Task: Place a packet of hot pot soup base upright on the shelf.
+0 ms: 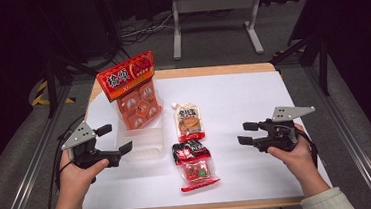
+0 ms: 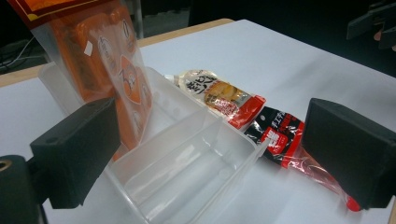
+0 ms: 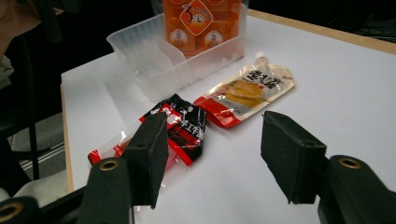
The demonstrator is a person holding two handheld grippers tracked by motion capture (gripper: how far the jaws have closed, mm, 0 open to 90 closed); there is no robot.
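At nine o'clock on the tabletop (image 1: 252, 89), the left tool (image 1: 112, 139) hangs spread beside the clear bin (image 1: 144, 147), where the orange pack (image 1: 131, 91) already stands. Pouch (image 1: 190, 121) and red packet (image 1: 195, 167) probably remain; right tool (image 1: 245, 132) spread, empty.
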